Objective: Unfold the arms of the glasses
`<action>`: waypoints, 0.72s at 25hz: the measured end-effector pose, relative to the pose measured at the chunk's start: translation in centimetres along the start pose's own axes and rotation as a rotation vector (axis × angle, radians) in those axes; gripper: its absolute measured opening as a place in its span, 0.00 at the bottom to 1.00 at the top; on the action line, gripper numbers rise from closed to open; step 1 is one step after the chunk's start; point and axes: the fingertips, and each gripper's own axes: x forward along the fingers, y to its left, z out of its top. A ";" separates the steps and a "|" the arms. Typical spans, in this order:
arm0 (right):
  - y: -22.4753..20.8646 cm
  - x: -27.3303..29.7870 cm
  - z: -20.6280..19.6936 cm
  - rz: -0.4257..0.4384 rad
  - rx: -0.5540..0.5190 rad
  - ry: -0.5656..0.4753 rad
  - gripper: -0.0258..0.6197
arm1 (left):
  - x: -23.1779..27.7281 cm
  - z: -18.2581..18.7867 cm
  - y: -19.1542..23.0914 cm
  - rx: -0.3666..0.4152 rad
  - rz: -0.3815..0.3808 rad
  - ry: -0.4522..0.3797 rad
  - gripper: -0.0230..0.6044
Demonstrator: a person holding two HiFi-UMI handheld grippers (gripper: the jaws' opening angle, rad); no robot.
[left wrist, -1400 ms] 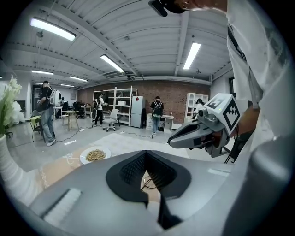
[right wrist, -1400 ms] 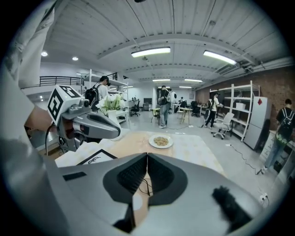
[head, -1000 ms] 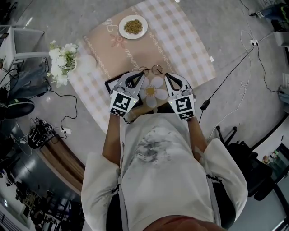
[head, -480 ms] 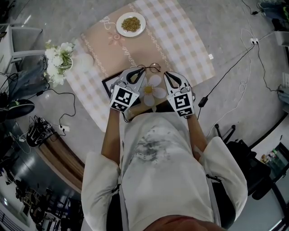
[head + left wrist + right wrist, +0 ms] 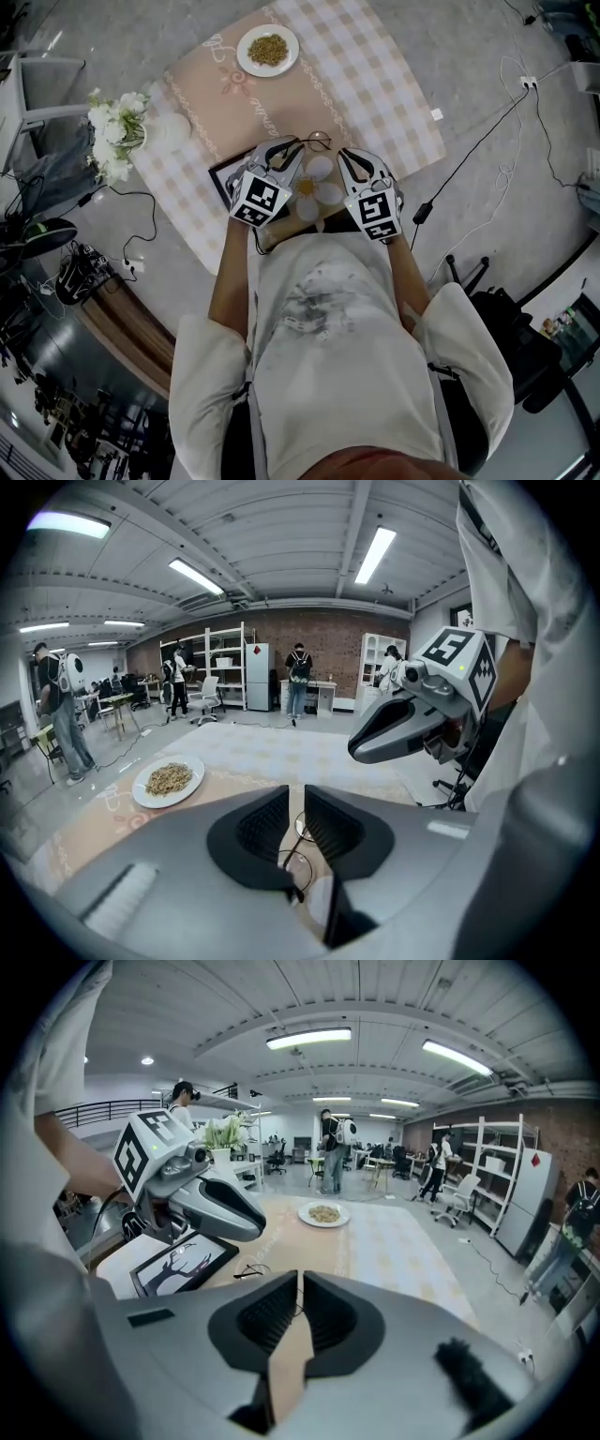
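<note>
The thin wire-rimmed glasses [image 5: 317,142] lie on the tan cloth just past both grippers. My left gripper [image 5: 284,150] points at their left end. In the left gripper view its jaws [image 5: 295,810] stand a narrow gap apart, and the round lenses [image 5: 300,827] show through that gap; I see no pad pressing on the wire. My right gripper [image 5: 349,156] hovers a little right of the glasses, shut [image 5: 299,1283] with nothing held. From the right gripper view the glasses [image 5: 246,1270] sit below the left gripper [image 5: 220,1206].
A black picture frame [image 5: 225,176] and a daisy-shaped mat [image 5: 319,190] lie under the grippers near the table's front edge. A plate of food [image 5: 268,51] sits at the far side, with white flowers [image 5: 112,131] at the left corner. Cables run across the floor.
Both grippers have sunk a little toward the table and the glasses. The glasses have not moved.
</note>
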 end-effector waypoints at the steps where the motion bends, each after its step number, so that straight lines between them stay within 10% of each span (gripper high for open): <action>1: 0.0 0.1 -0.1 0.001 -0.001 0.001 0.07 | 0.2 -0.1 0.0 0.009 -0.004 0.009 0.14; 18: 0.1 1.6 -1.1 0.024 -0.011 0.037 0.13 | 4.1 -3.7 -0.6 0.104 -0.077 0.158 0.19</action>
